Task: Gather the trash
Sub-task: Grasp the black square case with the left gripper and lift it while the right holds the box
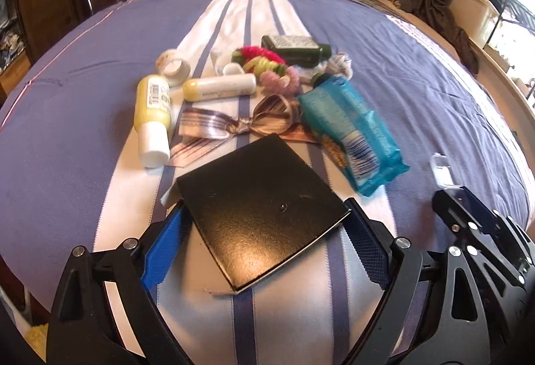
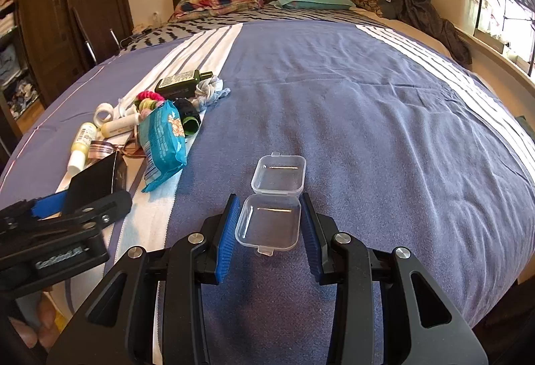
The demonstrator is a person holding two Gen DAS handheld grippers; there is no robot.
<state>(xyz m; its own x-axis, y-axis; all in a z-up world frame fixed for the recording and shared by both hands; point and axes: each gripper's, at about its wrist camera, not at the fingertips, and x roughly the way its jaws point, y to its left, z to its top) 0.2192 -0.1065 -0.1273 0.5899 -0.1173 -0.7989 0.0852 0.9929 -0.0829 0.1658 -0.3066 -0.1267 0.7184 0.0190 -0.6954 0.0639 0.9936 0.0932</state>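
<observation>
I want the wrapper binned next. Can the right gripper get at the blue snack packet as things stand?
Probably not yet: the right gripper is closed on the clear plastic case, so its jaws are occupied. The blue snack packet lies uncovered nearby; once the case is released, the way looks free.

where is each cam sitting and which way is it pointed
Left wrist: on the left gripper, angled down over the bed toward the headboard; its fingers flank a black box; the right gripper shows at its right edge.
Right wrist: on the right gripper, facing likewise; its fingers press a clear hinged case; the left gripper shows at left.
Shared: the blue snack packet, black box, bed.
</observation>
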